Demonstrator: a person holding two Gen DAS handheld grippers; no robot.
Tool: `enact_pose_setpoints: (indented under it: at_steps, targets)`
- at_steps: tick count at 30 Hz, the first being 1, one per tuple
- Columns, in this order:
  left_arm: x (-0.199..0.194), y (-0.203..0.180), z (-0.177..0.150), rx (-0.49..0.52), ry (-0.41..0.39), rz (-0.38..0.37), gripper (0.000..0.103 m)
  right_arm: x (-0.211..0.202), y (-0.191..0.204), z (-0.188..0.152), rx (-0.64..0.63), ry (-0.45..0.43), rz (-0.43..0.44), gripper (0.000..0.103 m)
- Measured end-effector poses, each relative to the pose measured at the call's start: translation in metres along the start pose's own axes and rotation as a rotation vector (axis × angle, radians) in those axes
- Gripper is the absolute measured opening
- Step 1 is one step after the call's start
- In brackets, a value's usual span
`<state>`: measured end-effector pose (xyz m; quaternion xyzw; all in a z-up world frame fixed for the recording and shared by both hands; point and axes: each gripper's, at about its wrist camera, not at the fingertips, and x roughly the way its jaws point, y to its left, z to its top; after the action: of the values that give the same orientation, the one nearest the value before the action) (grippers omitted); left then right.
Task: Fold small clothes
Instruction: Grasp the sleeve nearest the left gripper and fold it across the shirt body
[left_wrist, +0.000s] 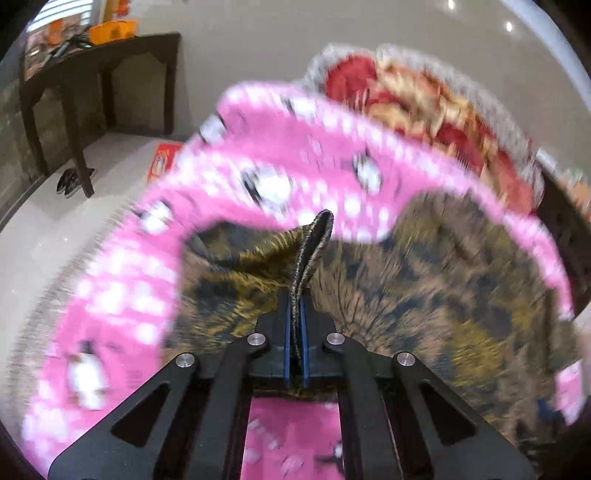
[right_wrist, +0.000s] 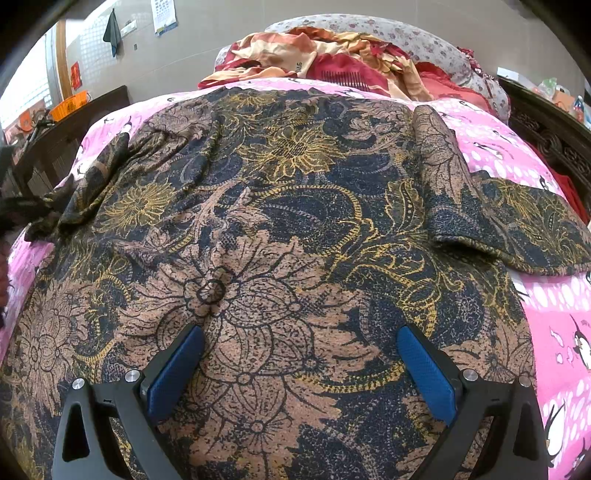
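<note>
L gripper (left_wrist: 295, 295) jaws pinching floral shirt (right_wrist: 280, 221) edge; R gripper (right_wrist: 301, 339) jaws spread over it.

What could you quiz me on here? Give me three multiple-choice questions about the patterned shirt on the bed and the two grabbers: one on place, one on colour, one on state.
1. Where does the floral garment lie?
A. on the pink penguin bedsheet
B. on the floor
C. on the dark side table

2. What colour are the pads on the gripper fingers?
A. red
B. blue
C. white

3. How does the left gripper stand?
A. wide open
B. shut on nothing
C. shut on a fold of the garment

Answers: 1 A, pink sheet shows all round the cloth. 2 B, both views show blue pads. 3 C, an edge of the fabric sticks up between its closed fingers; the right gripper is open.
</note>
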<state>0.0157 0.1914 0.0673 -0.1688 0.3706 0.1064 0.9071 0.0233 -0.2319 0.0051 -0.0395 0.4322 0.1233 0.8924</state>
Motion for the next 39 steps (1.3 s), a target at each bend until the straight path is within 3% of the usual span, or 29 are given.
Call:
enact_pose_setpoints:
  at_steps: [3,5,10,14,18,23,27,31,34,36,39]
  targets:
    - [-0.055,0.038,0.019,-0.028,-0.093,0.038,0.003,0.000,0.000,0.000,0.000,-0.001,0.001,0.103]
    - [-0.085,0.070,0.033,-0.043,-0.138,0.110,0.003,0.000,0.000,0.000,0.000,0.000,0.000,0.103]
    - [-0.122,0.131,0.048,-0.102,-0.188,0.225,0.003,0.000,0.001,0.000,-0.001,0.000,0.000,0.103]
    - [-0.139,0.146,0.053,-0.136,-0.226,0.247,0.003,0.000,0.001,0.000,-0.004,-0.003,-0.007,0.103]
    - [-0.137,0.118,0.054,-0.107,-0.244,0.165,0.003,-0.001,0.001,-0.001,-0.004,-0.003,-0.007,0.103]
    - [-0.118,0.022,0.052,0.016,-0.241,-0.078,0.003,0.000,0.001,0.000,-0.004,-0.003,-0.007,0.103]
    - [-0.073,-0.081,0.039,0.111,-0.164,-0.266,0.003,0.000,0.002,0.000,-0.004,-0.003,-0.007,0.103]
    - [-0.006,-0.168,0.003,0.182,-0.026,-0.380,0.003,0.000,0.001,-0.001,-0.004,-0.003,-0.006,0.103]
    - [0.049,-0.201,-0.036,0.211,0.125,-0.366,0.003,-0.001,0.001,-0.001,-0.004,-0.003,-0.005,0.103]
    - [0.070,-0.202,-0.055,0.194,0.213,-0.354,0.003,-0.001,0.001,-0.001,-0.005,-0.001,-0.006,0.103]
    - [0.049,-0.189,-0.072,0.202,0.209,-0.365,0.003,0.000,0.001,0.000,-0.004,0.008,-0.004,0.103]
